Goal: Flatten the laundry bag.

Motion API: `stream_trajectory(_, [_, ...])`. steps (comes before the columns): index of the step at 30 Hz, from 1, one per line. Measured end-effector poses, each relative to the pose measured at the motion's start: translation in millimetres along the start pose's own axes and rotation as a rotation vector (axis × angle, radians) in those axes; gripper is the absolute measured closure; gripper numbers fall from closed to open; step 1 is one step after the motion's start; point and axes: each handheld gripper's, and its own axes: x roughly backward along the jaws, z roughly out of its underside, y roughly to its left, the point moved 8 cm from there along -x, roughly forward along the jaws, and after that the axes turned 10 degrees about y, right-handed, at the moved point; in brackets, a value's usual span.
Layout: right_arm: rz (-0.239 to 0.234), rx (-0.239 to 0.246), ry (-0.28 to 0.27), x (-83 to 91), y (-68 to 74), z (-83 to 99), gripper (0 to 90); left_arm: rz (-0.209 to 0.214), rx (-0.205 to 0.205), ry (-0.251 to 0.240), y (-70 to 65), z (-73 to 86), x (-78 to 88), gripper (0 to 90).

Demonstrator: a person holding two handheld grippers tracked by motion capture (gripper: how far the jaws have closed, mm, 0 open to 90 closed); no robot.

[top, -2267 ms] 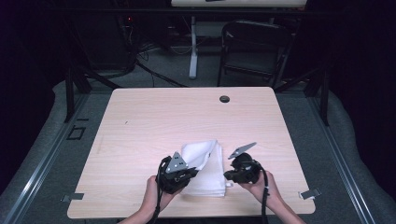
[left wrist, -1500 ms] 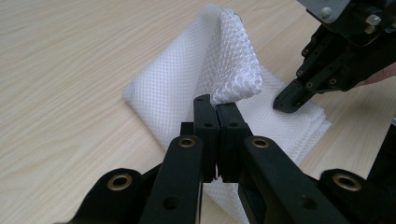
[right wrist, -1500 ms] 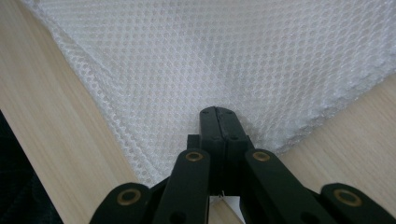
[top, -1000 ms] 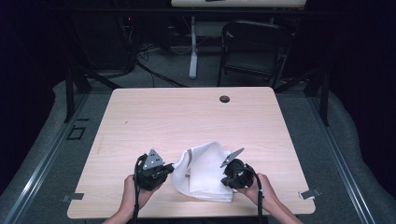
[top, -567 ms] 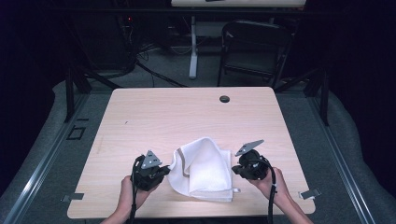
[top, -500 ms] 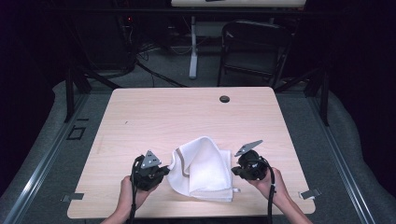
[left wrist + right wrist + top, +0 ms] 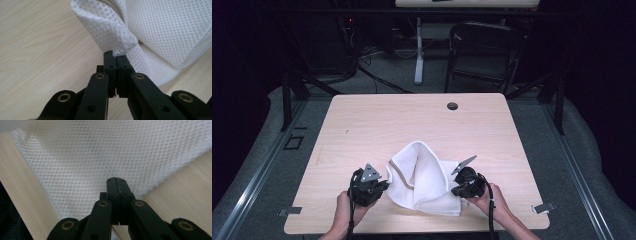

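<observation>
A white mesh cloth (image 7: 422, 175) lies bunched near the table's front edge, with a raised fold running up its middle. My left gripper (image 7: 384, 186) is at the cloth's left side, shut on a twisted corner of it. In the left gripper view that cloth corner (image 7: 110, 27) rises straight out of the closed left gripper (image 7: 116, 58). My right gripper (image 7: 455, 190) is at the cloth's right side, shut on its edge. Seen from the right gripper (image 7: 116, 180), the mesh cloth (image 7: 105, 152) spreads out flat ahead of the closed tips.
The light wooden table (image 7: 412, 120) has a round cable hole (image 7: 452, 106) near its far edge. A dark chair (image 7: 484, 50) and desk legs stand on the floor behind it. Metal brackets (image 7: 543, 207) sit at the front corners.
My right gripper swung out to the right, then came back a little left and down. The cloth between the grippers slackened and its middle fold bulged up. The left gripper stayed put.
</observation>
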Motion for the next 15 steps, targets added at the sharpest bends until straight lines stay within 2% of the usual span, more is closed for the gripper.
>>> stream_trajectory(4, [-0.004, 0.006, 0.016, -3.9, 0.2, -0.9, 90.0, 0.006, -0.006, 0.019, 1.8, 1.6, -1.5, 88.9])
stream_trajectory(12, [0.004, -0.003, 0.022, -5.0, 0.1, -1.0, 90.0, -0.006, -0.008, 0.012, 2.5, 5.3, 1.1, 88.8])
stream_trajectory(15, [0.015, -0.005, 0.027, -4.6, -0.5, -0.6, 90.0, 0.003, -0.007, 0.040, 4.8, 12.1, 1.7, 88.3])
